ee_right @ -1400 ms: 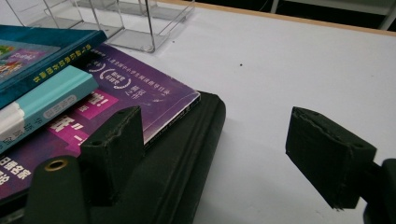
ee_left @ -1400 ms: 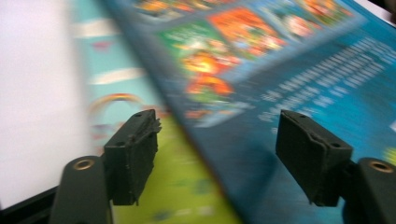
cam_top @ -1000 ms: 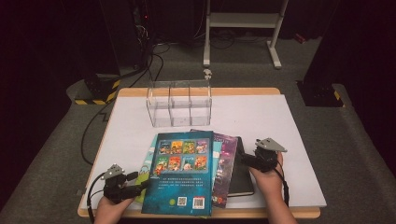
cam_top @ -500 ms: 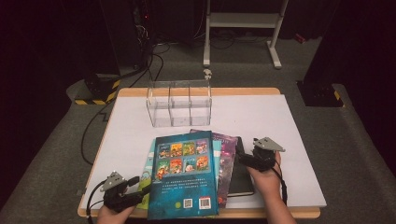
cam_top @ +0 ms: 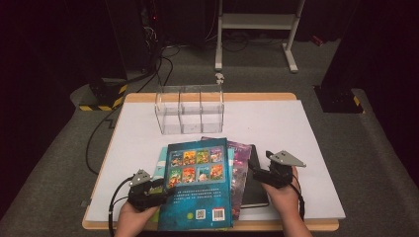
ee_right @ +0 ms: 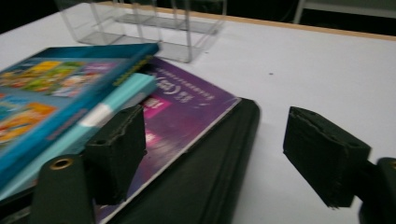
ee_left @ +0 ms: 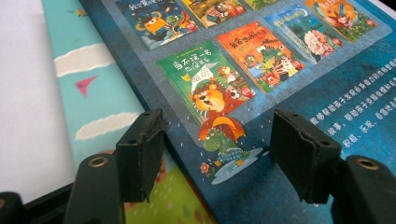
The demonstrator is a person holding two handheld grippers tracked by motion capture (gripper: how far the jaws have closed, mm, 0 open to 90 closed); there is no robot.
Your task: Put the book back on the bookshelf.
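The dark blue book (cam_top: 197, 185) lies atop the stack, lower centre. The left tongs (ee_left: 219, 158), spread but closing, straddle its edge; the right tongs (ee_right: 210, 154) stay spread. Grip should be deep and level.

Left tool (cam_top: 160, 190) has shifted from the worktop's near-left edge rightward to the left edge of the dark blue picture book (cam_top: 197, 182); its jaws have just been closing and now straddle that edge without pressing. Right tool (cam_top: 257, 170) jaws narrowed slightly, over the black notebook (cam_top: 257, 190).
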